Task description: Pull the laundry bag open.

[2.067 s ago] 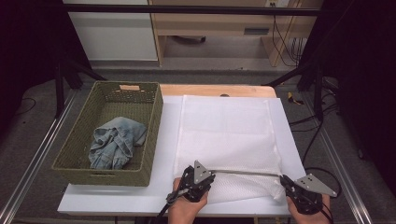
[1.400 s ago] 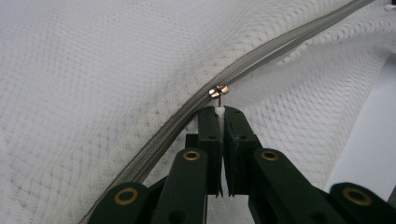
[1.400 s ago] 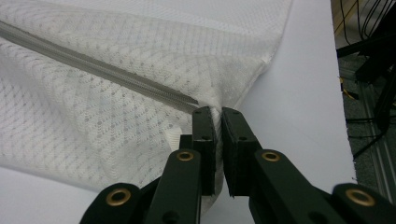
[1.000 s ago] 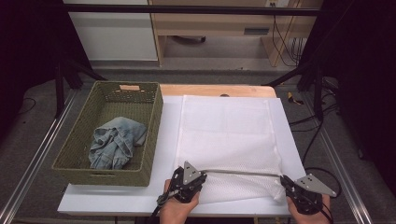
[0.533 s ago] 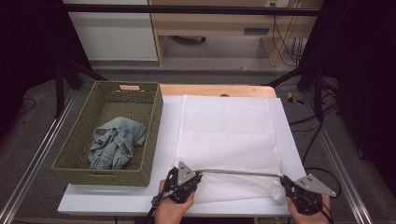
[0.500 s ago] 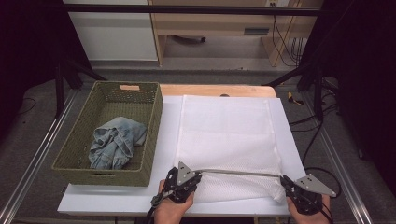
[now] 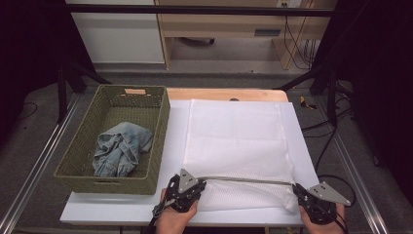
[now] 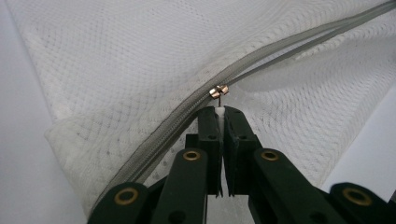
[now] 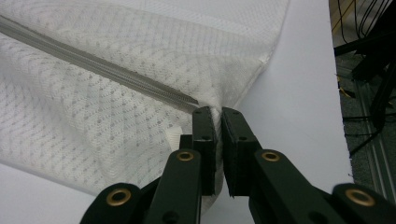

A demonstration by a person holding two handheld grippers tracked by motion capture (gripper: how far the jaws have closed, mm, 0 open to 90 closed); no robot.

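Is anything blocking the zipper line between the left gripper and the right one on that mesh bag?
Nothing visible. The zipper runs bare along the mesh bag from the left gripper to the right gripper; the basket sits off to the left.

I am pinching a small white tab between my two black jaws – my gripper (image 8: 218, 112) is clamping down on it, the jaws standing almost together. The tab is hanging from a little brass-coloured zipper slider (image 8: 218, 90) just above my fingertips. The slider is sitting on a grey zipper (image 8: 299, 51) that is running from the upper right down toward the lower left across a white mesh bag (image 8: 140, 60). The bag is lying on a white tabletop (image 8: 18, 140) – its mesh is bulging a little to the right of the slider.
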